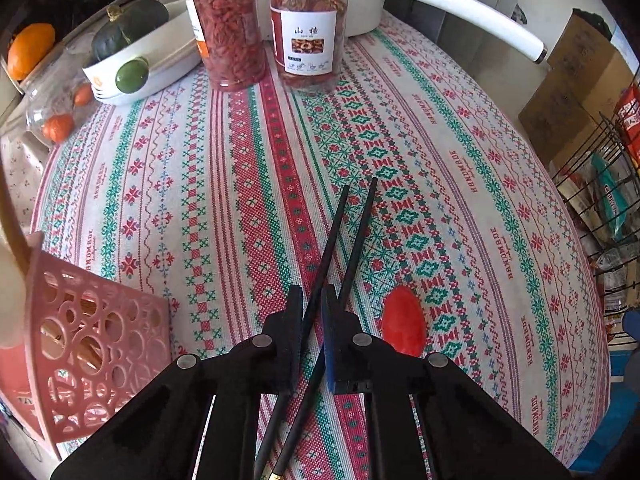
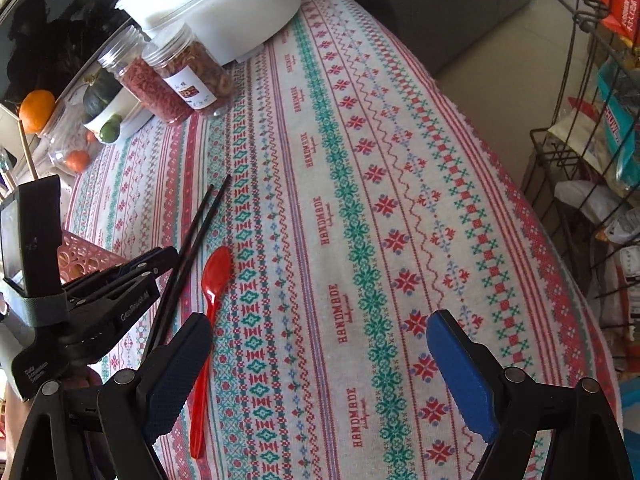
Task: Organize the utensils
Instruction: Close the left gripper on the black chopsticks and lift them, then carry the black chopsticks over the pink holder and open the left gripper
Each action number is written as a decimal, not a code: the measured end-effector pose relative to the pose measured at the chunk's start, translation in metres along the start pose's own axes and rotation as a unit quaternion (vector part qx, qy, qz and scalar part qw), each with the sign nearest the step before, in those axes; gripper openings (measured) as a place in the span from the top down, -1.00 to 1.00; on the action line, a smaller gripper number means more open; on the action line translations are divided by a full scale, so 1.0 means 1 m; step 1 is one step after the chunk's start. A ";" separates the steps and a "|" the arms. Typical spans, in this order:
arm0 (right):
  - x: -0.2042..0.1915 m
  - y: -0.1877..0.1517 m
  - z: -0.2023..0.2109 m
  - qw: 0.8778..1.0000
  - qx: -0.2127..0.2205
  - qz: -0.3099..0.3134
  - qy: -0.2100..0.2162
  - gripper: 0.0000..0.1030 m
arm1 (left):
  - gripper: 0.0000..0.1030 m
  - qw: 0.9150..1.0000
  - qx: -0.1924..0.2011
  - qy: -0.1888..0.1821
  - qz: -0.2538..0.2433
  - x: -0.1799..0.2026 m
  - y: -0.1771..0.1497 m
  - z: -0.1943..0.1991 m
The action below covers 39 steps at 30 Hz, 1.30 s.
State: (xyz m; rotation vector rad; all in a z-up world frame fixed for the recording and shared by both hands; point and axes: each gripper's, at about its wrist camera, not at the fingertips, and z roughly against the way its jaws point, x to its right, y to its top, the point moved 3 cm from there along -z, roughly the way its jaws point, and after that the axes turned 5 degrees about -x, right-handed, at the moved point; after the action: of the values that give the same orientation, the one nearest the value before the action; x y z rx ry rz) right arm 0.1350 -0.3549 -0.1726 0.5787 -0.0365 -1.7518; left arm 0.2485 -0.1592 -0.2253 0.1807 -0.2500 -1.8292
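On woven tablecloth (image 1: 224,184), slender black chopsticks (image 1: 352,232)

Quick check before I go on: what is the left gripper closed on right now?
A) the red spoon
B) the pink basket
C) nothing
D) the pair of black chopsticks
D: the left gripper is shut on the black chopsticks, while the red spoon lies free on the tablecloth beside them.

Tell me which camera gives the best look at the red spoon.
The right wrist view. The red spoon lies there whole on the tablecloth, bowl to handle tip, beside the black chopsticks, with only part of the handle's edge behind a finger. The left wrist view shows only its bowl; the left gripper hides the handle.
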 end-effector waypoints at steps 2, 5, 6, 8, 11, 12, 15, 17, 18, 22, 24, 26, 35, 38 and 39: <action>0.004 0.003 0.004 1.000 0.006 -0.008 0.002 -0.76 | 0.82 1.000 -0.003 0.001 0.009 -0.001 0.003 -0.002; 0.010 0.006 0.007 1.000 0.010 -0.021 0.012 -0.76 | 0.82 1.000 -0.008 0.010 0.004 0.002 0.009 -0.004; 0.012 0.006 0.008 1.000 0.011 -0.025 0.014 -0.76 | 0.82 1.000 -0.010 0.014 0.000 0.003 0.011 -0.005; 0.014 0.007 0.010 0.999 0.013 -0.031 0.017 -0.76 | 0.86 1.000 -0.017 0.012 -0.003 0.005 0.014 -0.006; 0.017 0.008 0.011 0.999 0.013 -0.039 0.020 -0.76 | 0.85 1.000 -0.017 -0.006 -0.003 0.007 0.014 -0.005; 0.018 0.008 0.011 0.999 0.013 -0.040 0.022 -0.76 | 0.84 1.000 -0.015 -0.011 -0.009 0.009 0.012 -0.004; 0.018 0.008 0.011 0.999 0.015 -0.040 0.018 -0.76 | 0.86 1.000 -0.006 -0.026 -0.013 0.015 0.003 -0.002; 0.019 0.008 0.011 0.999 0.014 -0.041 0.016 -0.76 | 0.88 0.999 0.001 -0.038 -0.013 0.018 -0.008 0.004; 0.019 0.007 0.010 0.999 0.014 -0.042 0.015 -0.76 | 0.89 0.999 0.006 -0.044 -0.017 0.019 -0.013 0.009; 0.018 0.007 0.008 0.999 0.012 -0.042 0.010 -0.76 | 0.90 0.996 0.040 -0.068 -0.041 0.026 -0.037 0.042; 0.017 0.007 0.007 0.999 0.012 -0.043 0.008 -0.76 | 0.90 0.994 0.060 -0.080 -0.050 0.025 -0.047 0.063; 0.015 0.007 0.005 0.999 0.010 -0.045 0.005 -0.76 | 0.90 0.991 0.080 -0.091 -0.055 0.020 -0.059 0.084; -0.020 0.006 -0.018 1.000 -0.010 -0.020 -0.005 -0.76 | 0.90 0.975 0.177 -0.130 -0.035 -0.026 -0.112 0.162; -0.039 0.008 -0.031 1.000 -0.014 -0.002 -0.008 -0.76 | 0.90 0.969 0.197 -0.145 -0.016 -0.049 -0.124 0.179; -0.045 0.008 -0.036 1.000 -0.016 0.006 -0.008 -0.76 | 0.90 0.968 0.208 -0.142 -0.013 -0.053 -0.125 0.184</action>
State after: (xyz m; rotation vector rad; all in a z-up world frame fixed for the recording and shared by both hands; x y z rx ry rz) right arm 0.1629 -0.3053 -0.1853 0.5404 -0.0228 -1.7426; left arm 0.0997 -0.0618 -0.0814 0.2136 -0.8380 -1.8085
